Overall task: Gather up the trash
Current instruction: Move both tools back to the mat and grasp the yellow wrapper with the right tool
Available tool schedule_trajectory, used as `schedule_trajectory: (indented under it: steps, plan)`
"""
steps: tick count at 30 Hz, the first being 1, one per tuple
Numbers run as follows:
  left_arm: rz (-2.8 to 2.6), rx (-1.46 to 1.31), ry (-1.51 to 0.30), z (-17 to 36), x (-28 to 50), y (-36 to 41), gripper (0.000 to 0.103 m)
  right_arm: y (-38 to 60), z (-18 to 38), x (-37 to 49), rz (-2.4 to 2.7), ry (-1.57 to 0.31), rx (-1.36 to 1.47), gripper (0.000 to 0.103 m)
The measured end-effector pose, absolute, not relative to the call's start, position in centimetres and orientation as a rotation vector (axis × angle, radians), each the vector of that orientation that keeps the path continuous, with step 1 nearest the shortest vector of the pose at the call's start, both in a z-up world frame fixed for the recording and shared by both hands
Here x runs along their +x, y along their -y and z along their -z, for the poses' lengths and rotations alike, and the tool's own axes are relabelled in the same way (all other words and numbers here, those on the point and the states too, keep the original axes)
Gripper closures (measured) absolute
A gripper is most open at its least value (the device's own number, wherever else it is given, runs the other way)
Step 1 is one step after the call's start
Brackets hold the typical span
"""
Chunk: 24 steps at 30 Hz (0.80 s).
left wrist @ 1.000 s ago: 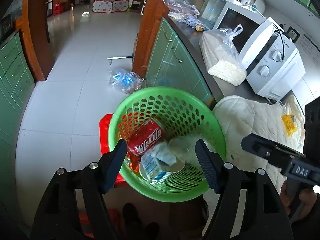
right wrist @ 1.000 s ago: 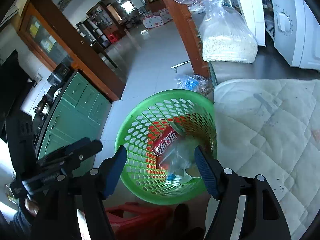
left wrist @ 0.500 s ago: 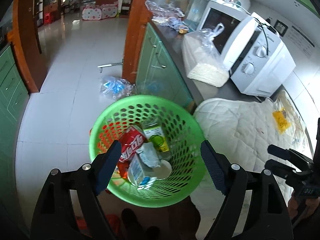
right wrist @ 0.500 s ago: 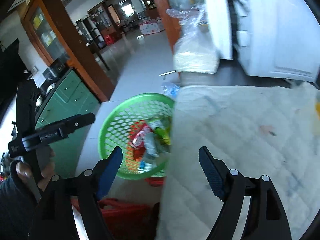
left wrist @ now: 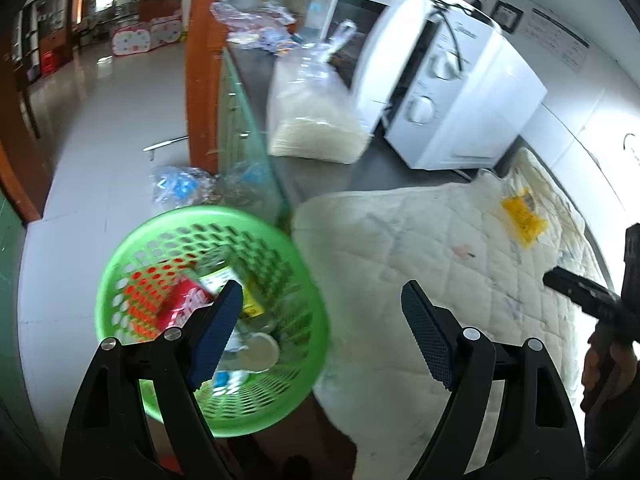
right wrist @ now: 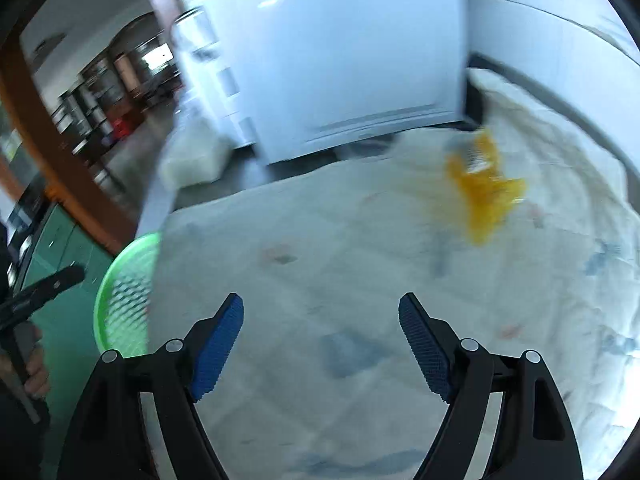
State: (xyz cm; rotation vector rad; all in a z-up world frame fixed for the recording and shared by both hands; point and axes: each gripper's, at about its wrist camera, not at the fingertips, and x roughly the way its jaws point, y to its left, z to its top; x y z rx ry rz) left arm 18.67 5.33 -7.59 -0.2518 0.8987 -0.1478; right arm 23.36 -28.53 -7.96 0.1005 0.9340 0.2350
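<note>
A green mesh basket [left wrist: 120,264] stands on the floor beside the counter. It holds a red can [left wrist: 180,304], cartons and a lid. On the counter, a yellow wrapper [left wrist: 522,216] lies on the white quilted cloth [left wrist: 400,248], near the microwave. My left gripper [left wrist: 321,286] is open and empty, straddling the basket's right rim and the cloth's edge. My right gripper [right wrist: 321,300] hovers open and empty over the cloth [right wrist: 320,240], with the yellow wrapper [right wrist: 484,192] ahead to the right. The basket [right wrist: 128,280] shows only at that view's left edge.
A white microwave [left wrist: 452,92] and a clear bag of white grains [left wrist: 316,120] stand at the back of the counter. A crumpled plastic bag [left wrist: 180,186] lies on the tiled floor by the green cabinets. A hand holds the other gripper [left wrist: 580,292] at far right.
Both views have swung right, from above the basket toward the quilted cloth. The yellow wrapper has come into the right wrist view. Both pairs of jaws stand a little wider.
</note>
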Motion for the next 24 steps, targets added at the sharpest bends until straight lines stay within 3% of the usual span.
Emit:
schedule_trajectory:
  steps: [10, 24]
  plan:
    - [0.254, -0.173, -0.911, 7.3, 22.4, 1.8, 0.022, 35.3, 7.5, 28.5, -0.119, -0.903, 0.089, 0.026]
    - [0.38, -0.036, -0.893, 6.7, 27.5, 11.1, 0.022, 38.6, 10.8, 36.6, -0.096, -0.997, 0.059, 0.026]
